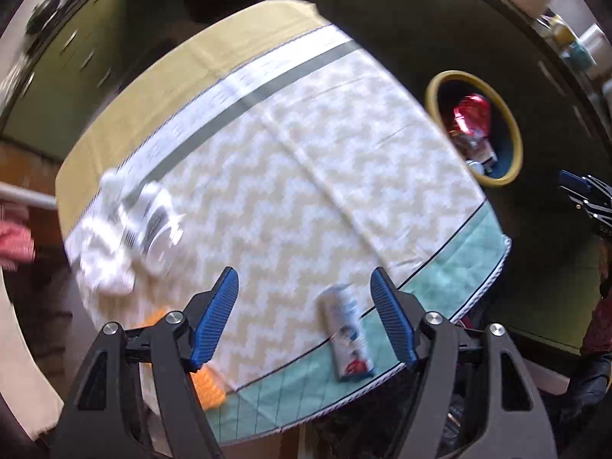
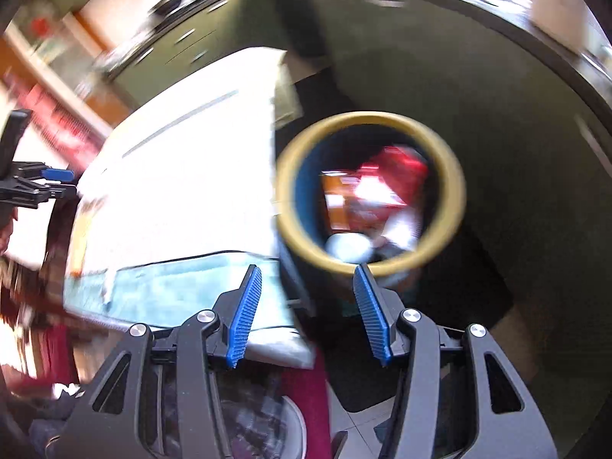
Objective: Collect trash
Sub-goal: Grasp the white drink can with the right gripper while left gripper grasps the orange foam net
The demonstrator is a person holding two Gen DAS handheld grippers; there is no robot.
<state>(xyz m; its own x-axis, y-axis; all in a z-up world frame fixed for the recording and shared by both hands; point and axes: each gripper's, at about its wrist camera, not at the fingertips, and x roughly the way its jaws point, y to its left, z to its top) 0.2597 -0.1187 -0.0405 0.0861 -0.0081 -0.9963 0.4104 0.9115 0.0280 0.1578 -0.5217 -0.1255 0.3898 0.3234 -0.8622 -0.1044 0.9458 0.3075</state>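
Note:
My left gripper (image 1: 304,275) is open and empty above the table (image 1: 287,176), which has a chevron cloth. A white and blue wrapper (image 1: 348,334) lies flat near the table's front edge, just inside the right blue finger (image 1: 392,319). A crumpled white plastic bottle and tissue heap (image 1: 130,229) lies at the table's left. A round bin with a yellow rim (image 1: 510,130) stands on the floor to the right, holding red foil trash (image 1: 472,116). My right gripper (image 2: 308,271) is open and empty above the bin's near rim (image 2: 371,191).
An orange item (image 1: 208,384) lies at the table's front, partly behind my left finger. Dark green cabinets (image 1: 57,76) and a counter with jars (image 1: 573,38) ring the room. The left gripper shows at the left of the right wrist view (image 2: 38,183). The right wrist view is motion-blurred.

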